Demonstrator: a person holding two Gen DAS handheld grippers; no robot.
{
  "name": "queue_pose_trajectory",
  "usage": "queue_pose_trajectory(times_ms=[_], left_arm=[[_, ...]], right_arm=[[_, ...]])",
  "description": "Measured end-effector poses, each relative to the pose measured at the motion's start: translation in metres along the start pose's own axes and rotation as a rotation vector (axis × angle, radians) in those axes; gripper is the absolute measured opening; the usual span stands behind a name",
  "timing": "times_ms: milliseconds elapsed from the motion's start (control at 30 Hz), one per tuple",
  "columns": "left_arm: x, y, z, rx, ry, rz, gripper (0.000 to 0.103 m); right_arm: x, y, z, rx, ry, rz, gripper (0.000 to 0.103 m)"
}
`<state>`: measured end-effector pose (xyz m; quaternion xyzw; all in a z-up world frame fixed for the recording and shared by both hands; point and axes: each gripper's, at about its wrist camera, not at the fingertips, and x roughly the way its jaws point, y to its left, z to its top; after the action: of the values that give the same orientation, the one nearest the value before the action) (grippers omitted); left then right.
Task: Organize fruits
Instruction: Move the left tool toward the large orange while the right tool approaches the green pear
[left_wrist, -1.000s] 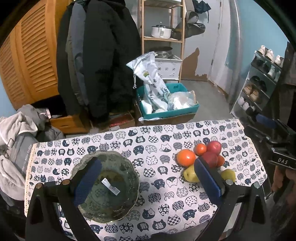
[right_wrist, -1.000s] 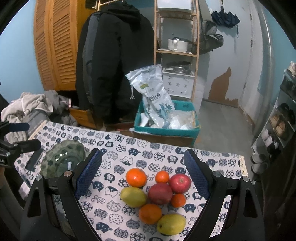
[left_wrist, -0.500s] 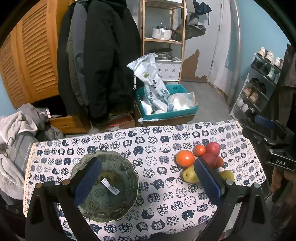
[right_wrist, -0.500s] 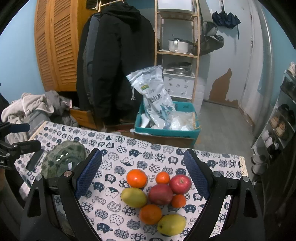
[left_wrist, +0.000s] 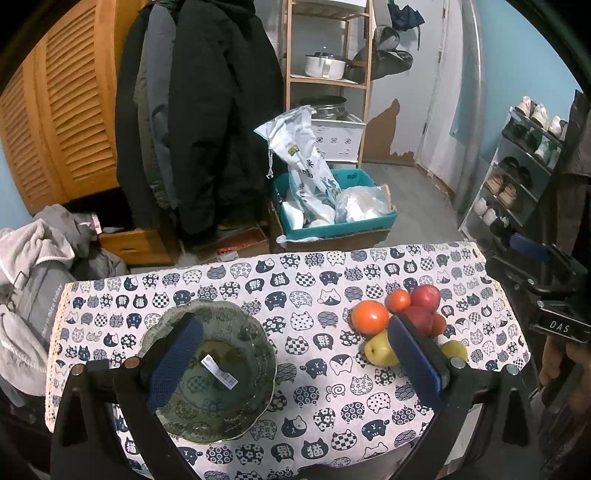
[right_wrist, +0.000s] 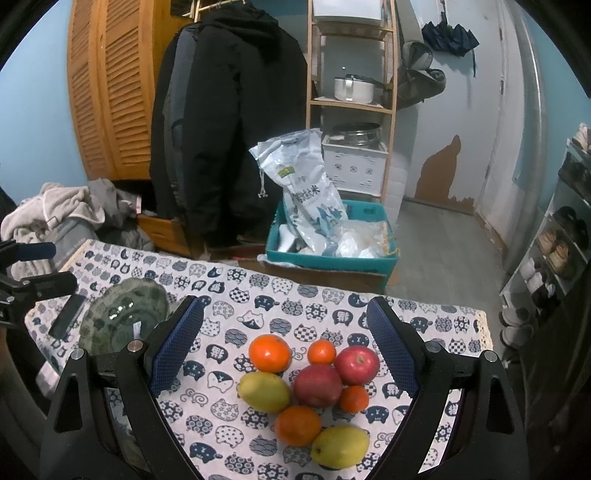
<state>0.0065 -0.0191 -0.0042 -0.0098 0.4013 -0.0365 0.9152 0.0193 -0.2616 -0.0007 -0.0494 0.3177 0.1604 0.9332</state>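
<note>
Not started: bowl (left_wrist: 214, 373) under left tongs (left_wrist: 291, 365) holds no fruit; fruit pile (right_wrist: 310, 384) under right tongs (right_wrist: 284, 354); both released, grasping nothing.

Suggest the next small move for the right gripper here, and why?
Probably lower the right gripper onto the large orange at the pile's bowl-side edge. Both grippers are open and hold nothing, the green bowl has no fruit in it, and all eight fruits sit clustered on the tablecloth. That orange is exposed on its outer side, so the fingers may get around it without nudging much.
</note>
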Motion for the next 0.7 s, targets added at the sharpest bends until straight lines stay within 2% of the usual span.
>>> queue_pose_trajectory(times_ms=[300,700], left_arm=[[0.013,-0.005,-0.003,0.014,0.018,-0.009,0.101],[0.045,-0.028,-0.013,0.052,0.097,-0.045,0.101]], right_arm=[[0.004,-0.009,-0.003,0.005,0.018,-0.014,0.089],[0.015,-0.032,-0.026,0.033,0.096,-0.063,0.089]])
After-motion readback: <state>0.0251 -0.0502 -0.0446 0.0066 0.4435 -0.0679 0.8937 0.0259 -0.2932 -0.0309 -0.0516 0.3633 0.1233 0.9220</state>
